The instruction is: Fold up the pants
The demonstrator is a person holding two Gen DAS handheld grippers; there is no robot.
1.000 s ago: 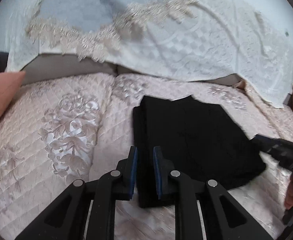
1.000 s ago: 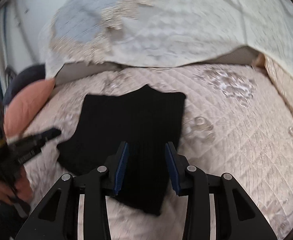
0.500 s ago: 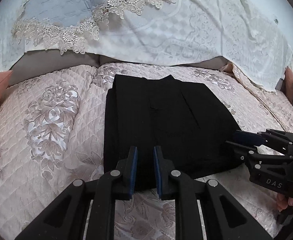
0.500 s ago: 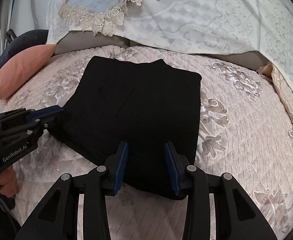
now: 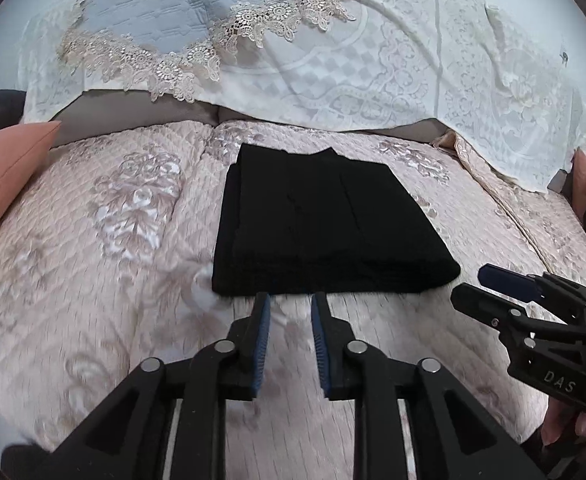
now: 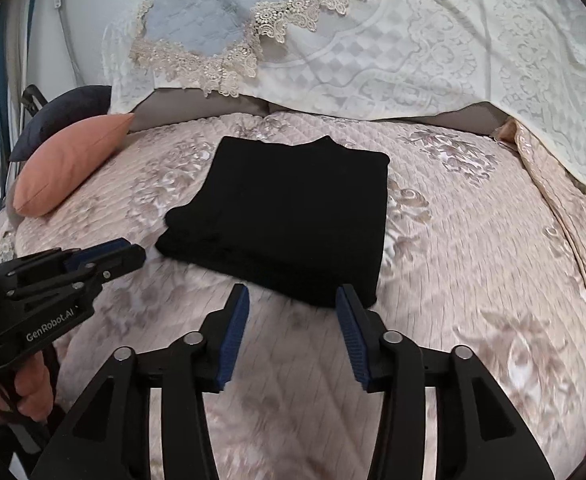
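The black pants lie folded into a flat rectangle on the pink quilted bed cover. My left gripper hovers just short of the near edge of the pants, its jaws opening with nothing between them. My right gripper sits at the near right corner of the pants, jaws opening wide and holding nothing. Each gripper also appears in the other's view: the right gripper at the right edge, the left gripper at the left, held by a hand.
A white lace cover drapes over the headboard end, with a blue quilted piece on it. A salmon pillow and a dark cushion lie at the left. Another salmon pillow is at the far right.
Both grippers have pulled back off the pants toward the near side of the bed. Their jaws have widened, and the pants now lie free in front of them.
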